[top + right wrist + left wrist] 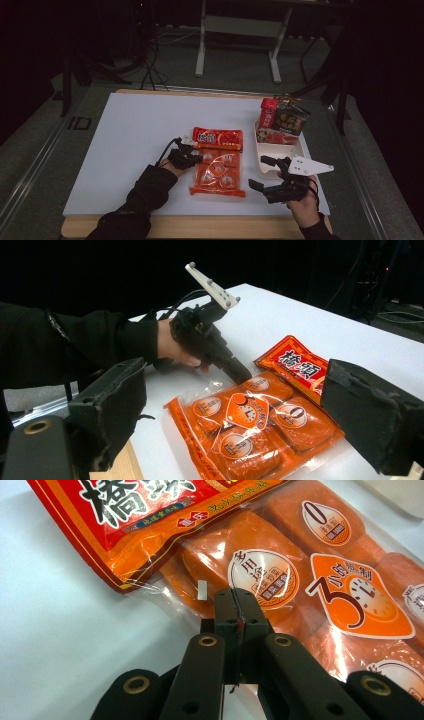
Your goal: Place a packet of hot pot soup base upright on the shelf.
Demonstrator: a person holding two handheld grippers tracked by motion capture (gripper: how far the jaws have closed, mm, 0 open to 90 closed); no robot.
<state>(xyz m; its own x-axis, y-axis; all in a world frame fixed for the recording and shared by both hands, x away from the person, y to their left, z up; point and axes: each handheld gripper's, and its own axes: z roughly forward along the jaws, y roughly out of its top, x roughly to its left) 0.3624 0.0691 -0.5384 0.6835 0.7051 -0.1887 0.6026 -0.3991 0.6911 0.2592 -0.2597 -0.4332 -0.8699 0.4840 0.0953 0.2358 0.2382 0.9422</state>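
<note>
So the setup was a white board (135, 150) laid on a wooden table (200, 227), sitting in a pretty dark room with grey carpet and the legs of a light metal stand (239, 40) behind it. Cables (150, 65) ran across the floor off to the back left.

Starting on the left: my left arm came in from the bottom in a black sleeve (145, 192), forearm angled toward the middle of the board, hand low over the surface. My left gripper (199, 159) had its jaws pressed flat together, tips resting right on the clear left edge of the orange snack bag (218, 172). It could have been pinching the plastic there, but honestly I couldn't tell for sure from its own view (236, 611).

That bag lay flat near the front middle of the board, with a red packet (218, 138) just behind it, touching or slightly overlapping its top end.

Further right, my right gripper (263, 172) hung just beside the bag's right side with its jaws spread wide apart, holding nothing. My right hand (302, 202) sat near the front edge, wrist cocked so the jaws pointed left.

Behind it was a cream tray (262, 157) at the right edge, with a few red and dark packets (282, 120) stacked in its far end.
</note>
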